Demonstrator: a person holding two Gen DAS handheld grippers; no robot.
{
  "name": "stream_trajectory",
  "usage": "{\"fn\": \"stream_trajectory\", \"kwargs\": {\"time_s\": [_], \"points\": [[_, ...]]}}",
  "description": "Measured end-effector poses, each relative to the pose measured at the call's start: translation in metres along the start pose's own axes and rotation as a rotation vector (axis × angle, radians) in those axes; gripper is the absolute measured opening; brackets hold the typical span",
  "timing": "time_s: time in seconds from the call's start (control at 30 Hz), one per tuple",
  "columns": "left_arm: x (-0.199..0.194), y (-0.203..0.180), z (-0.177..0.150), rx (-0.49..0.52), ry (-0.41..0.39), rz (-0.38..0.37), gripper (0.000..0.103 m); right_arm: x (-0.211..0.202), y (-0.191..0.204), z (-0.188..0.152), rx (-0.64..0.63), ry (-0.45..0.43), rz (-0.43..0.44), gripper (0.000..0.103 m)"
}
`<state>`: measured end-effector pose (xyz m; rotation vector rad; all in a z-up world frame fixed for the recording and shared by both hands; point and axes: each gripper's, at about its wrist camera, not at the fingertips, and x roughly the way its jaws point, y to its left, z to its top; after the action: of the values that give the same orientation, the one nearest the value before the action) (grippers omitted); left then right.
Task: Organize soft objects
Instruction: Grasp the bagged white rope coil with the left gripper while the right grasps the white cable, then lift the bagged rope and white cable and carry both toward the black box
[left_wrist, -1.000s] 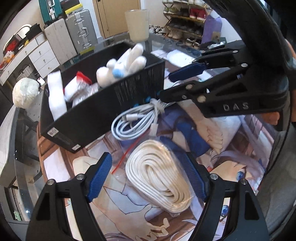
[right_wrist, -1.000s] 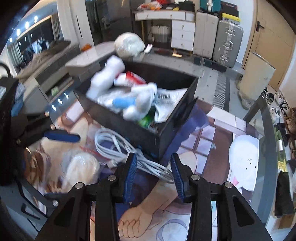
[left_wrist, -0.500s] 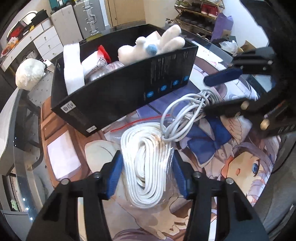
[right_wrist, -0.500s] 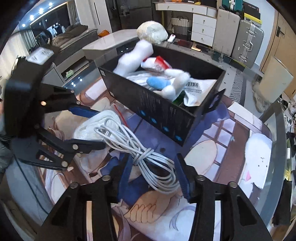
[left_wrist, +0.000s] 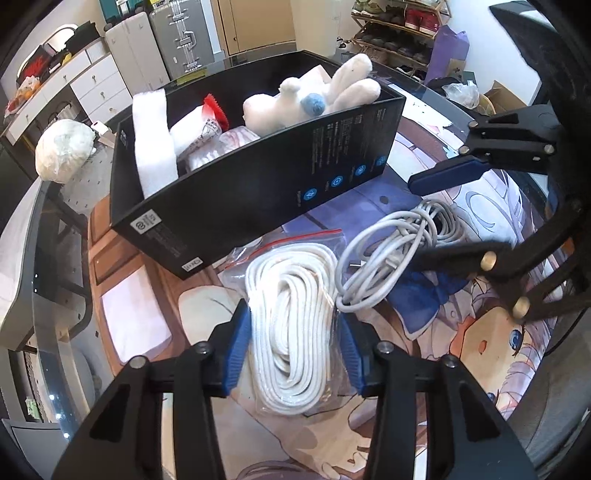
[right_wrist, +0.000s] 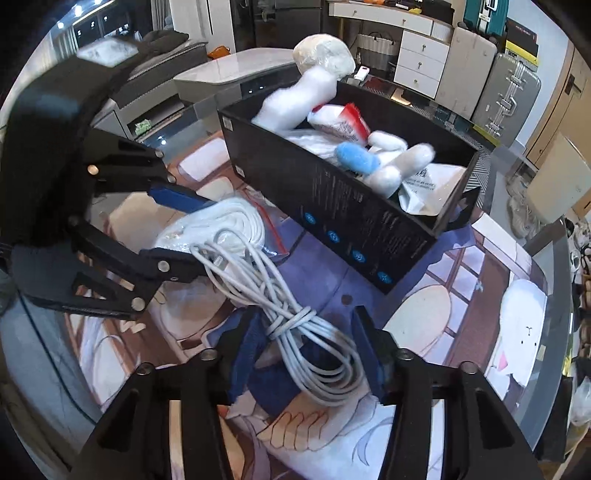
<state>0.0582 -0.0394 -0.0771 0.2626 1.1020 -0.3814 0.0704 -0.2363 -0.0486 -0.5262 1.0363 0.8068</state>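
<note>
**Two cable bundles gripped and bracketed beside a part-filled black box**

The black rectangular cardboard box (left_wrist: 258, 184) stands open on the illustrated table mat (left_wrist: 480, 350); inside it already lie a white plush toy with a blue spot (left_wrist: 314, 99), a strip of white foam (left_wrist: 151, 140) and a red-and-white packet (left_wrist: 207, 122); this part of the sorting appears done. Just in front of the box lies the coil of white rope in a clear zip bag (left_wrist: 291, 325); the left gripper (left_wrist: 291, 347) has clamped its blue pads against both sides of the coil, having just finished closing. Beside the coil, also in front of the box, lies the tied bundle of grey-white charging cable (right_wrist: 310, 347); the right gripper (right_wrist: 306, 354) straddles it with jaws that have just been widening, pads apparently clear of the cable. Judged remaining: lifting both bundles into the box.
</note>
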Motion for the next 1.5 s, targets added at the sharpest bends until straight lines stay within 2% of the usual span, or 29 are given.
{"fn": "stream_trajectory", "kwargs": {"time_s": [0.1, 0.2, 0.27, 0.4, 0.47, 0.5, 0.67, 0.93, 1.0, 1.03, 1.1, 1.23, 1.5], "points": [[0.001, -0.003, 0.002, 0.007, -0.001, 0.009, 0.045, 0.004, 0.004, -0.001, -0.006, 0.027, -0.005, 0.053], [0.001, 0.0, 0.003, -0.007, -0.003, 0.003, 0.045, -0.004, 0.005, 0.0, 0.055, 0.045, 0.136, 0.053], [0.002, 0.002, 0.003, -0.013, -0.006, 0.007, 0.046, -0.01, 0.015, 0.001, 0.021, 0.036, 0.169, 0.053], [0.003, 0.004, 0.005, -0.021, -0.008, 0.017, 0.048, -0.002, 0.021, 0.006, -0.002, 0.039, 0.127, 0.053], [0.003, 0.003, 0.006, -0.016, -0.007, 0.027, 0.051, 0.009, 0.022, 0.005, 0.002, 0.077, 0.111, 0.041], [0.003, 0.002, 0.006, -0.012, -0.007, 0.031, 0.055, 0.009, 0.021, 0.006, -0.001, 0.065, 0.084, 0.029], [0.003, 0.006, 0.005, -0.021, -0.012, 0.038, 0.063, 0.002, -0.001, 0.011, 0.076, 0.044, 0.057, 0.029], [0.006, 0.001, 0.009, -0.008, -0.016, 0.05, 0.064, 0.01, -0.002, 0.009, 0.075, 0.068, 0.018, 0.029], [0.006, -0.002, 0.011, 0.002, -0.018, 0.053, 0.064, 0.012, 0.001, 0.008, 0.066, 0.065, 0.011, 0.033], [0.006, -0.004, 0.012, 0.007, -0.018, 0.055, 0.062, 0.013, 0.003, 0.009, 0.058, 0.062, 0.011, 0.036], [0.007, -0.005, 0.013, 0.009, -0.019, 0.056, 0.043, 0.019, 0.016, 0.007, 0.049, 0.065, 0.007, 0.036], [0.006, -0.001, 0.013, -0.018, -0.01, -0.025, 0.037, 0.018, 0.012, 0.008, 0.075, 0.069, 0.017, 0.028], [-0.003, -0.004, 0.012, 0.008, -0.036, -0.012, 0.035, 0.003, -0.001, 0.005, 0.092, 0.03, 0.019, 0.028]]}}
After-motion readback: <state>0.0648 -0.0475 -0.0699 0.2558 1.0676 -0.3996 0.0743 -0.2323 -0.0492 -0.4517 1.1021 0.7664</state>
